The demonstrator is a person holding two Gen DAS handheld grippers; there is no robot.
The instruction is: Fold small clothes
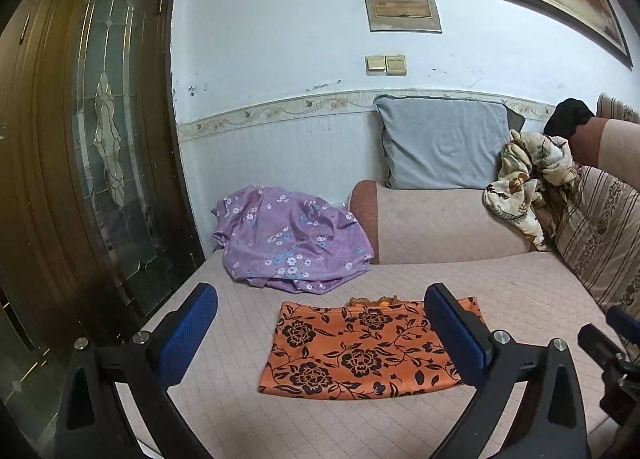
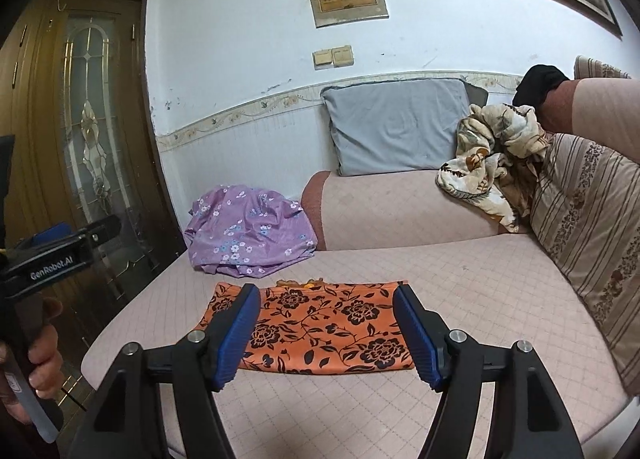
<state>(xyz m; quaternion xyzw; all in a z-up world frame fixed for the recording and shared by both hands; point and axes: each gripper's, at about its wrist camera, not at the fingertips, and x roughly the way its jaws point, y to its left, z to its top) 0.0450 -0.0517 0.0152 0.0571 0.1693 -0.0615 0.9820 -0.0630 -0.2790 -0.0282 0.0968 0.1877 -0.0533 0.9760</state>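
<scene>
— Where's the garment?
— Orange floral cloth (image 1: 370,349), folded into a flat rectangle, lying on the pink quilted sofa seat (image 1: 540,291), just in front of a crumpled purple floral garment (image 1: 292,239).

— State of the tongs?
— Left gripper (image 1: 320,333) spread wide, empty, raised above the cloth. Right gripper (image 2: 326,333) released too, nothing between its blue pads (image 2: 236,335), clear of the fabric.

— Anything else in shot?
— Grey cushion (image 2: 396,125) against the wall, cream patterned bundle (image 2: 492,163) beside a striped pillow (image 2: 592,211), wooden glazed door (image 1: 104,131) at left. Hand (image 2: 36,359) gripping the left handle.
</scene>
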